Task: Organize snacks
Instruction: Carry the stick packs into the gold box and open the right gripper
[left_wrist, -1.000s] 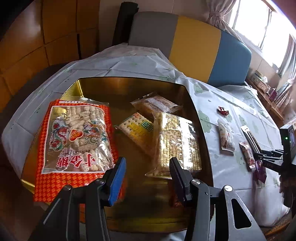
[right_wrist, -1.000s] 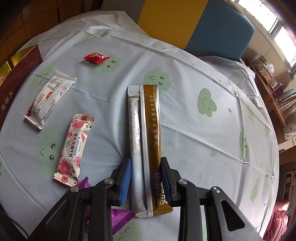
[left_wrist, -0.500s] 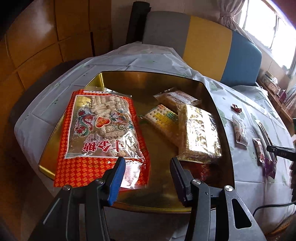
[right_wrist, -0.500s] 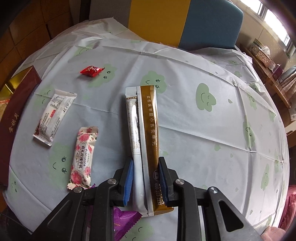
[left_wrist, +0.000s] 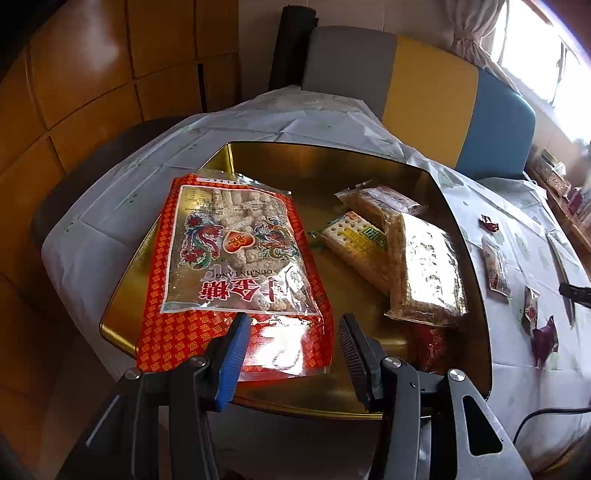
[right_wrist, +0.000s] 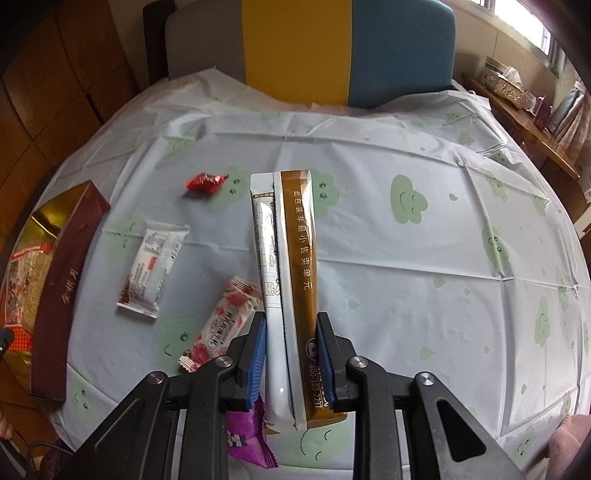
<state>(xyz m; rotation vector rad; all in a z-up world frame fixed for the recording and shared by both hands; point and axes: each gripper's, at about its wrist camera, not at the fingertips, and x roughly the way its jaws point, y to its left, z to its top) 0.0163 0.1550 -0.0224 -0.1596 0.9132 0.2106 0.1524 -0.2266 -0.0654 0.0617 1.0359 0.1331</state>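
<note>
Over the cloud-printed white tablecloth (right_wrist: 424, 295), the right gripper (right_wrist: 290, 345) clamps a long brown-and-white stick sachet (right_wrist: 295, 266); the left gripper (left_wrist: 291, 334) (jaws apart, holding nothing) hovers above the gold snack tray (left_wrist: 332, 280) and its red patterned candy bag (left_wrist: 236, 266).

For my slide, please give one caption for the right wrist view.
Right tool shut on a long brown sachet above the tablecloth.

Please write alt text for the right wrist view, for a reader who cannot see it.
The right hand-held gripper is shut on a long brown-and-white stick packet above a cloud-print tablecloth. Four small wrapped snacks lie to its left, beside a dark red box.
</note>
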